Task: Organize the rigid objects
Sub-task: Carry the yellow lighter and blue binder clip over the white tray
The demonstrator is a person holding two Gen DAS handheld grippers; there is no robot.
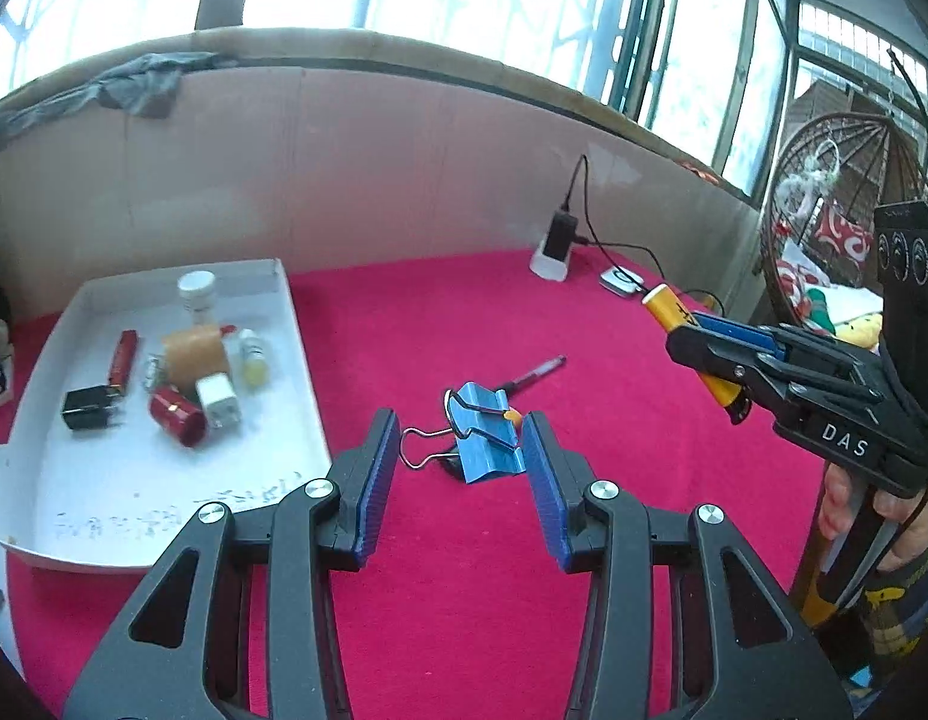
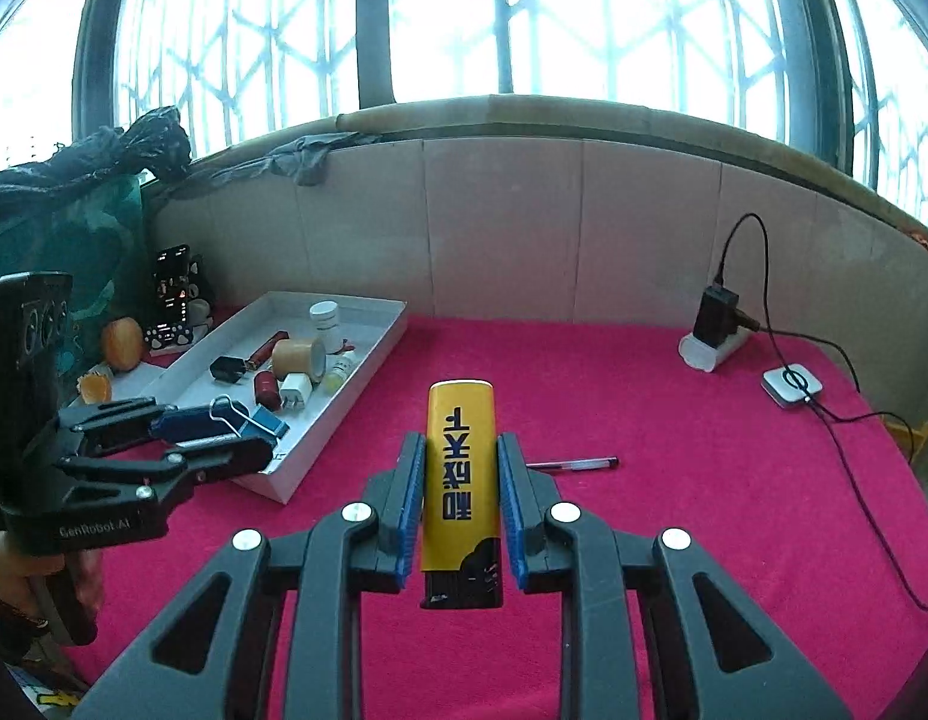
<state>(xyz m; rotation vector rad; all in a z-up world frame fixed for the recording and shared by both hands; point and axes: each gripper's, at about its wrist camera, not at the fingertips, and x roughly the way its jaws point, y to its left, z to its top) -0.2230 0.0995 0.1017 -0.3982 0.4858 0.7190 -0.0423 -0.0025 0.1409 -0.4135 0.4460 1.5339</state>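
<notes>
1. Red cloth table top [image 2: 643,408]: bounded at the back by a tan board wall [image 2: 499,228], windows above. Wide bare stretch in the middle and to the right.
2. White tray [image 1: 311,360] lies at the left side of the cloth. In it: white-capped bottle [image 1: 197,294], tan roll [image 1: 194,351], red cylinder [image 1: 176,414], white plug [image 1: 219,401], black plug [image 1: 89,408], red stick [image 1: 123,360], small yellowish vial [image 1: 254,357].
3. Right gripper [image 2: 458,504] clenched on a yellow lighter [image 2: 461,468], held clear above the cloth, its flat end forward.
4. Left gripper [image 1: 461,468] grasps a blue binder clip [image 1: 484,438] at the fingertips, wire handles to the left; in the right wrist view it hangs over the tray's near corner.
5. Pen [image 2: 574,464] lies loose mid-cloth.
6. Back right: charger stand [image 2: 712,330], small white puck [image 2: 790,387], black cable [image 2: 853,468] trailing along the right edge.
</notes>
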